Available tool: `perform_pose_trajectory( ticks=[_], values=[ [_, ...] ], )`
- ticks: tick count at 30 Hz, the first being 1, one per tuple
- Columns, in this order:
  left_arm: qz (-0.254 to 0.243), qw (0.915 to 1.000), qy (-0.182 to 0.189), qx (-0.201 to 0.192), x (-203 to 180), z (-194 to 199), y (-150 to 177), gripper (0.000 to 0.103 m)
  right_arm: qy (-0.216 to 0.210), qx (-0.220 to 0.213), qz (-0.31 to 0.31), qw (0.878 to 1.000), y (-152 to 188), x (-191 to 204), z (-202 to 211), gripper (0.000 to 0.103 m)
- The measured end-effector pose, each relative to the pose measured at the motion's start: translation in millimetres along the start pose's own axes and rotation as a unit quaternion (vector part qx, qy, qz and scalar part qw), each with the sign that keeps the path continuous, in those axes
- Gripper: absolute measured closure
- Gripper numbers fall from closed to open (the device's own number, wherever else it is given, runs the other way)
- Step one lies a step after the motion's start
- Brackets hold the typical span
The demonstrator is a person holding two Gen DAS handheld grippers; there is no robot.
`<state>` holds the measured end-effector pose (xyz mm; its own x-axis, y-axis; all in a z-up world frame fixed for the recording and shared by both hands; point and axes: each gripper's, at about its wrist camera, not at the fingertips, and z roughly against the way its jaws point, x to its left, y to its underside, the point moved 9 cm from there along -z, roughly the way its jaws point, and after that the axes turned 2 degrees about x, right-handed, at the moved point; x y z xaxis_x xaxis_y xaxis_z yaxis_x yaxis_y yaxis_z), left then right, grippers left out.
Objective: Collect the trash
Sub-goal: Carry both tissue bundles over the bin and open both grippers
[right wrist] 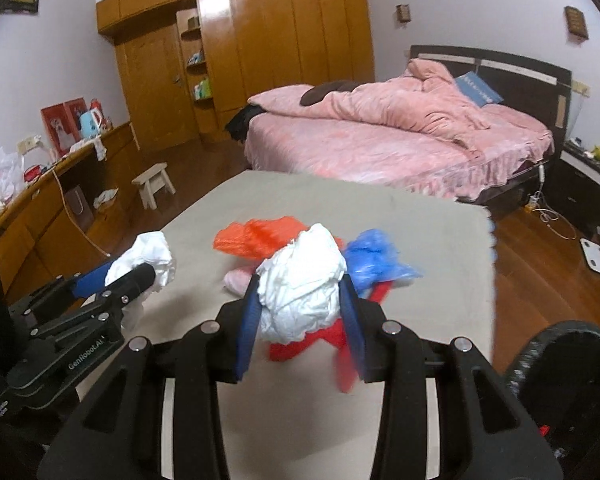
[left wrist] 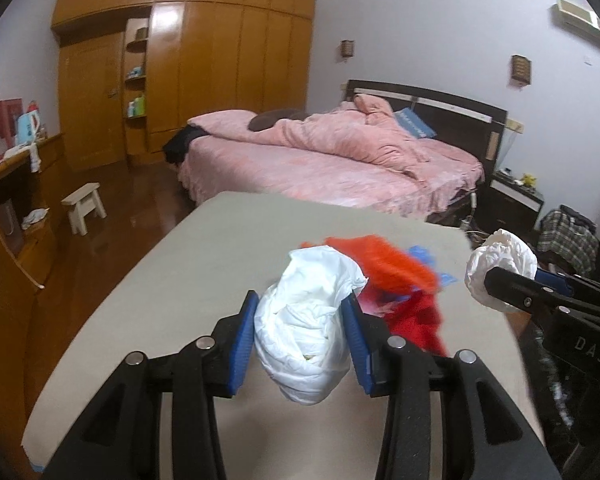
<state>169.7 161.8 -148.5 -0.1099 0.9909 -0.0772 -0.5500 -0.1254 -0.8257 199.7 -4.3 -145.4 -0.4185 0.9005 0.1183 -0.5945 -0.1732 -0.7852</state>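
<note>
My left gripper (left wrist: 302, 298) is shut on a crumpled white plastic bag (left wrist: 300, 332), its blue pads pressing both sides, above the grey table (left wrist: 180, 280). My right gripper (right wrist: 301, 280) is shut on a crumpled white wad (right wrist: 304, 292), also off the table (right wrist: 420, 240). Each gripper shows in the other's view: the right gripper (left wrist: 516, 276) with its wad (left wrist: 500, 252), the left gripper (right wrist: 128, 272) with its bag (right wrist: 152, 252). An orange bag (right wrist: 256, 236), a blue bag (right wrist: 372, 260), a pink scrap (right wrist: 238, 280) and a blurred red strip (right wrist: 300, 344) are behind and under the wads.
Past the table's far edge stands a bed with pink covers (right wrist: 380, 140), then a wooden wardrobe (right wrist: 260, 40). A small stool (right wrist: 154, 182) and a cluttered wooden desk (right wrist: 40, 200) are at left. A dark mesh rim (right wrist: 560, 356) sits at lower right, with wooden floor (right wrist: 540, 260) beside the table.
</note>
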Motion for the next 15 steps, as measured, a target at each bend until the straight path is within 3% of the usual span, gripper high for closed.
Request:
perform_pose_trajectory(
  ticks=[15],
  values=[
    [-0.05, 0.9952, 0.082, -0.016, -110, 26, -11, 0.061, 0.057, -0.037, -0.036, 0.997, 12, -77, 79, 0.066]
  ],
)
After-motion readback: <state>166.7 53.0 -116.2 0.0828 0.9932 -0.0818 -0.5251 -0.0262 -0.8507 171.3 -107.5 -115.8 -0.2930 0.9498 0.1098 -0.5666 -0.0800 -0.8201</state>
